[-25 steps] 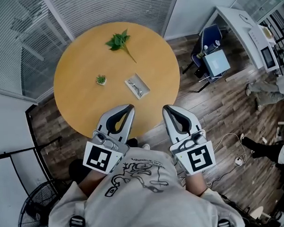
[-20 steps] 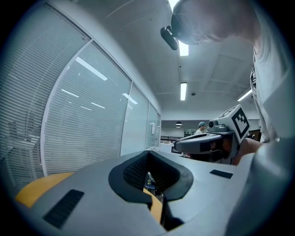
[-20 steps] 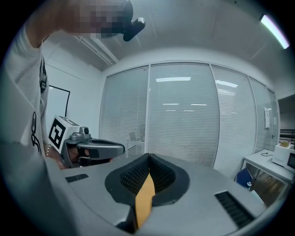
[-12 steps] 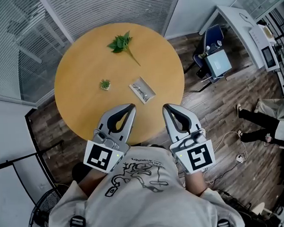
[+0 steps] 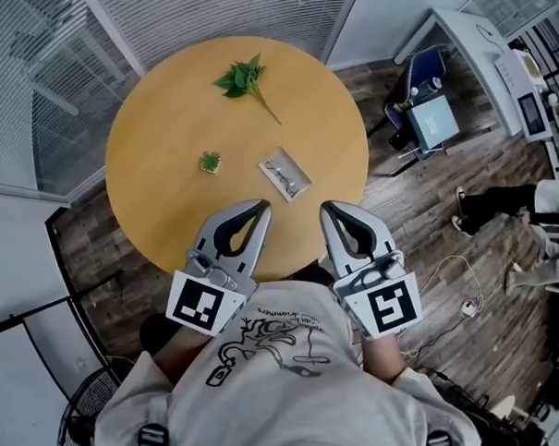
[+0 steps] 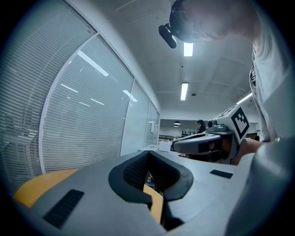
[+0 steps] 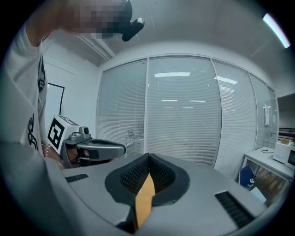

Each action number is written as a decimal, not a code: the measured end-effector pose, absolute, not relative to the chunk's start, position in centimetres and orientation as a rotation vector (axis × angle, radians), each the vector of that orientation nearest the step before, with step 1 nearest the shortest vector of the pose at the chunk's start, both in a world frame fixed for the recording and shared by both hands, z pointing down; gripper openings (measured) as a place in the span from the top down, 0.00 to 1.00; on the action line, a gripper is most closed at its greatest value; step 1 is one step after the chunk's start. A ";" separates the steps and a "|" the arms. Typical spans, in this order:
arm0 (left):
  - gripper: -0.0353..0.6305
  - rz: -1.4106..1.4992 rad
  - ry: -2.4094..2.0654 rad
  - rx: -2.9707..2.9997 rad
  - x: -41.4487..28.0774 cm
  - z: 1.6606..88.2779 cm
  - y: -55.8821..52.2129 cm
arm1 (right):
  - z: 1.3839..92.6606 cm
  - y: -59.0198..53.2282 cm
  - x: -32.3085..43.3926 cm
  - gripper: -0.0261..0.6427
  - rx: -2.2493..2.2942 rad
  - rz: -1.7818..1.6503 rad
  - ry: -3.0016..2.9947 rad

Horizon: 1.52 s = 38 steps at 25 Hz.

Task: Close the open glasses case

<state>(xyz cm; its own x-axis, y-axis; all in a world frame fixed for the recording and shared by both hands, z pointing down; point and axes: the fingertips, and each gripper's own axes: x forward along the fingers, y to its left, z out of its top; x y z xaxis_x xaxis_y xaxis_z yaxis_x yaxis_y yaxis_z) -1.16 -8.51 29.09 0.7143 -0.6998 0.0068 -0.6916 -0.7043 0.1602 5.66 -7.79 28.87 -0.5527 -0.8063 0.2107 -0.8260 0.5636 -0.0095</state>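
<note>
Wooden round table (image 5: 154,112), open glasses case (image 5: 285,174) lying right of centre, left gripper (image 5: 259,209) and right gripper (image 5: 327,211) over near edge, jaws pressed together, gripping nothing, both short of the case

Round tabletop (image 5: 155,130), yellow wood. Open case (image 5: 285,174) lies flat on its near-R part, set on a diagonal, glasses inside. Small plant (image 5: 209,161) sits near it on the L. Leafy sprig (image 5: 244,78) lies farther back, well apart from both. L gripper (image 5: 259,207) & R gripper (image 5: 327,210) are held side by side over the near edge, jaws together on each, tips short of the case, not touching it. Fan (image 5: 80,416) on the floor (image 5: 428,229) at bottom L, blue chair (image 5: 419,77) at top R.
</note>
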 end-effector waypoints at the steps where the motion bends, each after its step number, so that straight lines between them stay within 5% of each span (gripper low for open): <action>1: 0.92 -0.081 -1.131 2.768 -1.1 29.2 -8.5 | 29.0 -7.9 5.7 0.95 1.379 0.159 -2.616; 38: 0.92 0.390 -0.988 2.655 2.2 48.2 -11.3 | 44.2 -10.9 8.8 0.91 1.296 0.232 -2.401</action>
